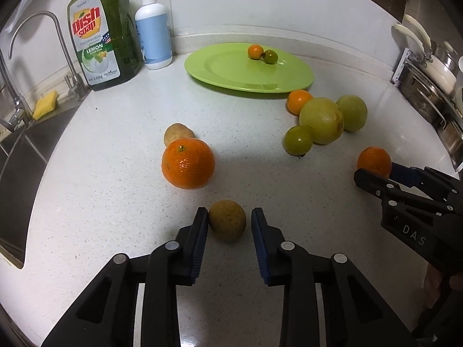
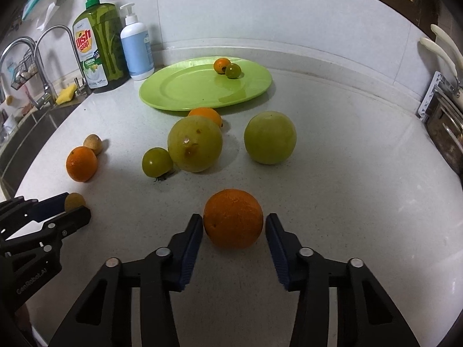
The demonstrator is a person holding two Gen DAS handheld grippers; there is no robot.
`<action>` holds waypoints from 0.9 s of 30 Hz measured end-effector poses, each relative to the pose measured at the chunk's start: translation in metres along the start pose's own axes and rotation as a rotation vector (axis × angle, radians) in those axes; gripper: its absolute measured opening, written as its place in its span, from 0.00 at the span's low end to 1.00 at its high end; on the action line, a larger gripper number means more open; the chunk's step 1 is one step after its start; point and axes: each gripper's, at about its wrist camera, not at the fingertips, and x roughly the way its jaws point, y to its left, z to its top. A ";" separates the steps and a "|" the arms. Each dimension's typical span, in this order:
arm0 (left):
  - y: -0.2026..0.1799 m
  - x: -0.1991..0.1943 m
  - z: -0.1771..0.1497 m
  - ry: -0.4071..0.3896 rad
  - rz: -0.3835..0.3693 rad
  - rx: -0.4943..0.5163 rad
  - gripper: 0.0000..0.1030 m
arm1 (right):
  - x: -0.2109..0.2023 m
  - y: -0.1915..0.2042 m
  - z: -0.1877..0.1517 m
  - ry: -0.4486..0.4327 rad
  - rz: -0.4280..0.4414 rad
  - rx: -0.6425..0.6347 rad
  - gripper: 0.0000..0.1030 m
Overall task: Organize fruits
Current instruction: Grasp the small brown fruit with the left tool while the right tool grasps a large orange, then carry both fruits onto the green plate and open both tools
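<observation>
Left wrist view: my left tool (image 1: 229,219) pinches a brown fruit (image 1: 227,220), while my right tool (image 2: 233,225) closes round an orange (image 2: 233,218), right pad not touching

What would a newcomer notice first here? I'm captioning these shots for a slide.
Most striking is the lime-green plate at the back of the counter, with only two small fruits on its far side. In front of it, oranges and green fruits lie scattered on the white counter. Up close, the left tool straddles a small brown fruit and the right tool straddles an orange.
</observation>
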 end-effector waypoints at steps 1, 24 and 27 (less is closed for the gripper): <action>0.000 0.000 0.000 0.000 -0.001 -0.002 0.26 | 0.000 0.000 0.000 0.000 0.002 0.001 0.40; -0.007 -0.035 0.013 -0.088 -0.068 0.042 0.26 | -0.033 0.018 0.008 -0.061 0.050 -0.008 0.40; -0.004 -0.041 0.015 -0.099 -0.082 0.045 0.26 | -0.041 0.022 0.010 -0.077 0.052 -0.012 0.40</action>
